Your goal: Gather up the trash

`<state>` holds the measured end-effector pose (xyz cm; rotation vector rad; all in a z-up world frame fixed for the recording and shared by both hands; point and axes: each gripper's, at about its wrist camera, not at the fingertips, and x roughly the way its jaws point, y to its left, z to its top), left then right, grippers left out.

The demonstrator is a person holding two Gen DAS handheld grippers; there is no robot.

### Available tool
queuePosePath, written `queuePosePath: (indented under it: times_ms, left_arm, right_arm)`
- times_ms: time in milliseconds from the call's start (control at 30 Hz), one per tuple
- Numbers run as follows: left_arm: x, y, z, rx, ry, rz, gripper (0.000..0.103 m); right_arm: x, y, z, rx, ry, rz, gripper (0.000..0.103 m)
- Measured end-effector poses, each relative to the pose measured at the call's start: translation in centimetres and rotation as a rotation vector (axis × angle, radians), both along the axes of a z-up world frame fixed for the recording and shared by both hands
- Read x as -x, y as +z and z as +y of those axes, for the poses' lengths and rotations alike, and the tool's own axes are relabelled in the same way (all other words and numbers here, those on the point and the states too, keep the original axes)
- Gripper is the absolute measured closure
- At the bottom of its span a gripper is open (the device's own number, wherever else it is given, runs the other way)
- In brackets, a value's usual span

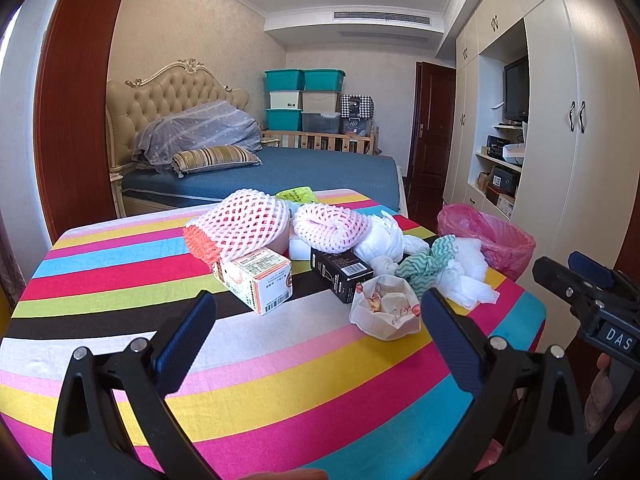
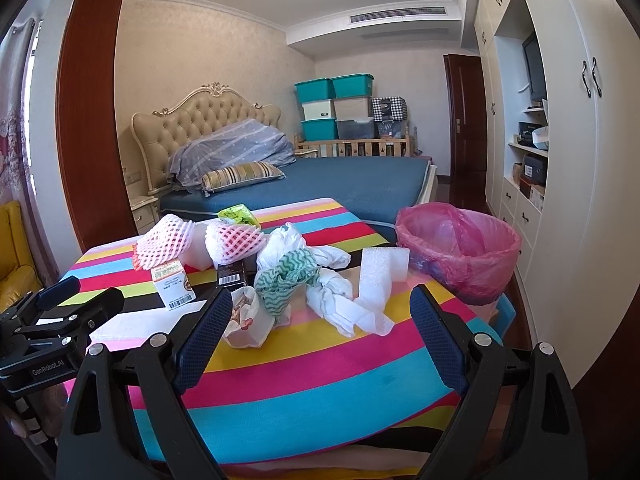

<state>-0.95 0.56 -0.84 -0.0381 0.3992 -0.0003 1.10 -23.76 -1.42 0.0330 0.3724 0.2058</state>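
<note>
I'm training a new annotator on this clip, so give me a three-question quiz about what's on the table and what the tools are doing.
1. True or false: the left tool is holding a box.
2. The bin liner is: A) black B) pink C) clear.
3. What lies draped over the orange-and-white carton?

Key:
1. False. Both the left tool and the right tool are open and empty, above the striped cloth.
2. B.
3. A pink foam net.
</note>
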Motion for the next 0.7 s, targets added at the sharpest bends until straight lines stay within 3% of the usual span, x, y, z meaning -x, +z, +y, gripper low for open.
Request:
queuePosePath:
  times_ms: [700]
  left_arm:
    - [-0.7, -1.1, 1.7, 0.006, 0.021, 0.075, 0.004]
  right_arm:
    - [-2.0, -1.1, -0.3, 0.001, 0.063, 0.049, 0.018]
